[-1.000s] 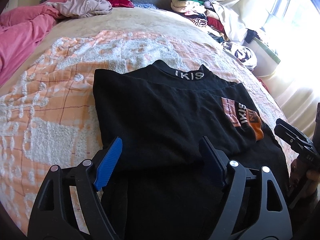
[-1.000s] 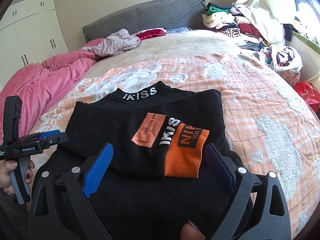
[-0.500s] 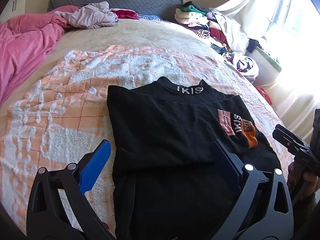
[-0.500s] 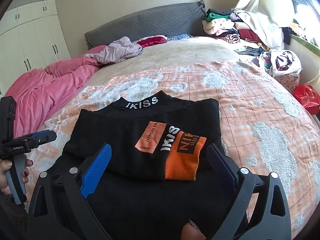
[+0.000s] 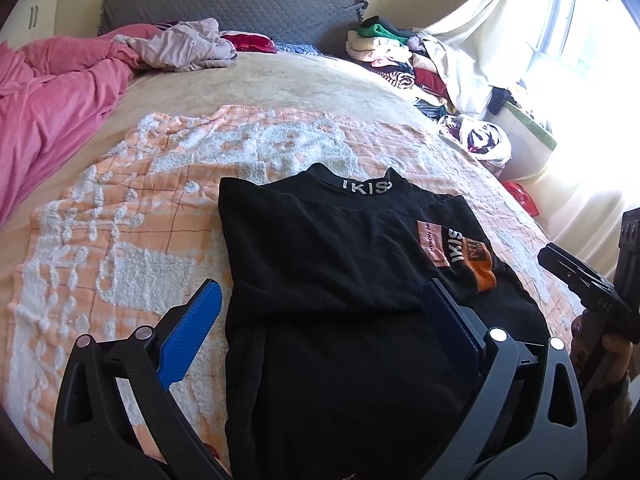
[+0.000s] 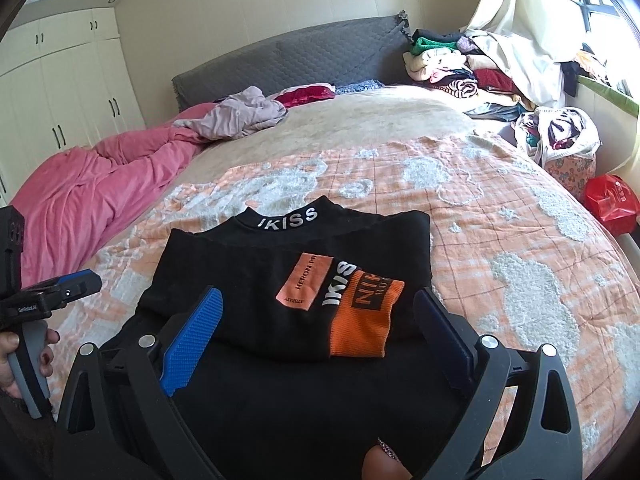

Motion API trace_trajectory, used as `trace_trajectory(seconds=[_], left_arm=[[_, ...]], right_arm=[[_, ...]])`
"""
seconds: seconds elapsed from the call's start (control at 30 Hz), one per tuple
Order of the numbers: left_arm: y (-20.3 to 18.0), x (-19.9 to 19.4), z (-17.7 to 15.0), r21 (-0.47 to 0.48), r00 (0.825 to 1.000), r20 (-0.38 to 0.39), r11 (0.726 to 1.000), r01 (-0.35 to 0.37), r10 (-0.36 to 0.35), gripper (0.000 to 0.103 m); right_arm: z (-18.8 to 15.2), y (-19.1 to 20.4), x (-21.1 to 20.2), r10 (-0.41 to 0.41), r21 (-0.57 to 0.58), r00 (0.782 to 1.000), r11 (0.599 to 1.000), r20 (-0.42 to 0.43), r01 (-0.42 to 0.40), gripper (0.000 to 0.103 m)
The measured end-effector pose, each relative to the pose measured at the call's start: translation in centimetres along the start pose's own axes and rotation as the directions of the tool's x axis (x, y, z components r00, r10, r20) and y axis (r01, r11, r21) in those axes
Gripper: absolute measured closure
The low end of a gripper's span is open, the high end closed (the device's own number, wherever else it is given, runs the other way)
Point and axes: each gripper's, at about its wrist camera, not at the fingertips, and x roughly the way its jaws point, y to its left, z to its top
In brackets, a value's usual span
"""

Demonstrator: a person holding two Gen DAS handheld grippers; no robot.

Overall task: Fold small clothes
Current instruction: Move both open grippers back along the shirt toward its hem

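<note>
A black top [image 5: 340,264] with white lettering on the collar lies flat on the orange and white blanket [image 5: 120,240], both sleeves folded in over its body. The orange cuff [image 6: 364,320] of one sleeve rests on top. My left gripper [image 5: 320,300] hangs open above the top's near left part, nothing between its fingers. My right gripper [image 6: 316,312] hangs open above the near right part, just in front of the cuff, also empty. Each gripper shows at the edge of the other's view: the right gripper [image 5: 580,280], the left gripper [image 6: 60,292].
A pink duvet [image 6: 100,188] is bunched along the bed's left side. A crumpled mauve garment [image 6: 240,116] lies by the grey headboard [image 6: 300,60]. A heap of clothes [image 6: 460,64] stands at the far right corner, with a bag [image 6: 560,132] and a red bag [image 6: 608,200] beside the bed.
Both grippers have pulled back and up from the top, so more of the bed shows. The left gripper's jaws stand wider than one second ago. The top has not moved.
</note>
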Motion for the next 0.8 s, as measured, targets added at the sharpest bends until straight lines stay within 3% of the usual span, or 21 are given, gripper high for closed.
trace_trajectory(seconds=[0.37, 0.8], left_arm=[[-1.2, -2.1, -1.8, 0.004, 1.000, 0.025, 1.000, -0.008, 0.007, 0.010], [-0.9, -4.2, -5.5, -0.083, 1.000, 0.019, 0.997, 0.004, -0.003, 0.010]], right_arm=[[-0.6, -0.1, -2.0, 0.019, 0.023, 1.000, 1.000, 0.019, -0.020, 0.007], [-2.3, -0.1, -4.8, 0.024, 0.017, 1.000, 1.000, -0.007, -0.024, 0.007]])
